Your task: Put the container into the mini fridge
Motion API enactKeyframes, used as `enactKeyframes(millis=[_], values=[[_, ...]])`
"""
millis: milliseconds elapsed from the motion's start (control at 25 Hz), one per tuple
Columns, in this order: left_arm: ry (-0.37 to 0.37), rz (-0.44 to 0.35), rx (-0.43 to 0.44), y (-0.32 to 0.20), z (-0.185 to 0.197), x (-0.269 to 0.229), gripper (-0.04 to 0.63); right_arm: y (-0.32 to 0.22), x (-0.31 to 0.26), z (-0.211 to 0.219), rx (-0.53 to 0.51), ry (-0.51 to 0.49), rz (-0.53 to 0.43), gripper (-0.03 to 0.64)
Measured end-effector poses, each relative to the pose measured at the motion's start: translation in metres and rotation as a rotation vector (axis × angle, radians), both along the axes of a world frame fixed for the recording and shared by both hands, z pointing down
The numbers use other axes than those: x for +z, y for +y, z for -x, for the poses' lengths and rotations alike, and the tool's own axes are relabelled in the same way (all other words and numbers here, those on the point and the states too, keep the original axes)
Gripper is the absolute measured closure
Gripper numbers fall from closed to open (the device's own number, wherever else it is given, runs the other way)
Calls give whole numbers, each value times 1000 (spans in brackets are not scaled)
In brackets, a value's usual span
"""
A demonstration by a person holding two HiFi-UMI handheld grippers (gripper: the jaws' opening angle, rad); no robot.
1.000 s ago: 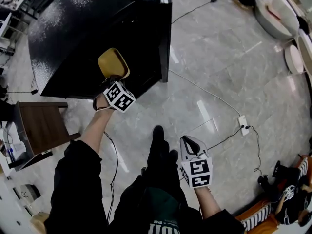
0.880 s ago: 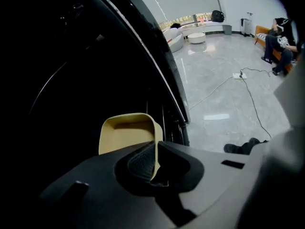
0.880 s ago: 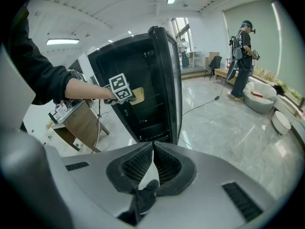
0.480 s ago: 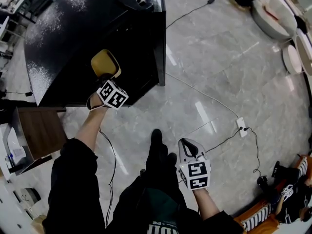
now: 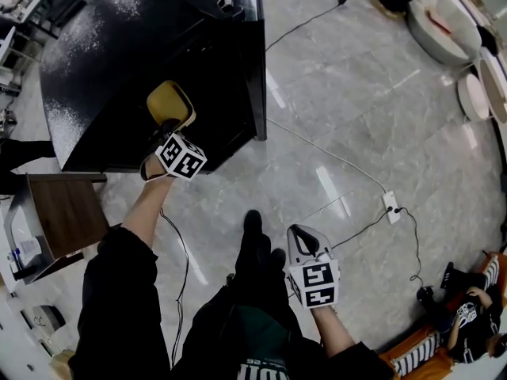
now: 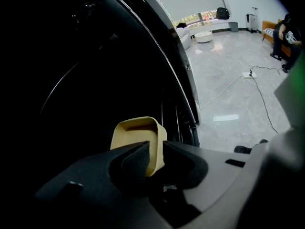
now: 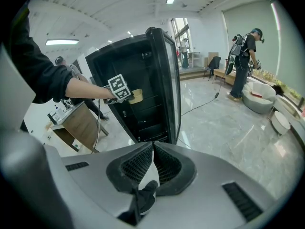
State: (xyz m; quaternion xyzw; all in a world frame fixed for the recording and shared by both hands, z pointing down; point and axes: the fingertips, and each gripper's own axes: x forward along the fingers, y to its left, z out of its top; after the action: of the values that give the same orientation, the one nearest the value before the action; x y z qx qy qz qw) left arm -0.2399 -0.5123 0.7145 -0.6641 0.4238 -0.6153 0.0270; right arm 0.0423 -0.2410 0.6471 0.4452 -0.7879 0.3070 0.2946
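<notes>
Room: glossy grey marble floor [image 5: 372, 117] of an open lounge; I'm stood at the tall black mini fridge [image 5: 127, 62].
Door: black fridge door [image 5: 255, 77] stands swung open, so access is done.
Container: tan rounded plastic container [image 6: 136, 137] is held at the fridge's dark mouth, upper-shelf height, resting on nothing I can see.
Left gripper [image 6: 153, 147]: clamped on the container's near wall.
Right gripper [image 7: 152, 149]: jaws pressed together on nothing, low beside my leg.
Left to do: by my reckoning, carry it in, seat it on a shelf, let go.
In the way: door edge just beside the container; brown wooden side table [image 5: 63, 204] and white power strip [image 5: 391, 204] lie well apart.
</notes>
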Motion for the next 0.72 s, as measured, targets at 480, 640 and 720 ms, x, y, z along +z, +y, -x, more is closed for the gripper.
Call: enactKeyframes(millis=[480, 640, 720], values=[[49, -38, 19, 42, -20, -26, 562, 17, -21, 2, -21, -13, -42, 581], [105, -31, 18, 69, -36, -30, 572, 28, -27, 2, -23, -18, -45, 581], [130, -29, 15, 81, -42, -32, 575, 32, -29, 4, -21, -22, -52, 581]])
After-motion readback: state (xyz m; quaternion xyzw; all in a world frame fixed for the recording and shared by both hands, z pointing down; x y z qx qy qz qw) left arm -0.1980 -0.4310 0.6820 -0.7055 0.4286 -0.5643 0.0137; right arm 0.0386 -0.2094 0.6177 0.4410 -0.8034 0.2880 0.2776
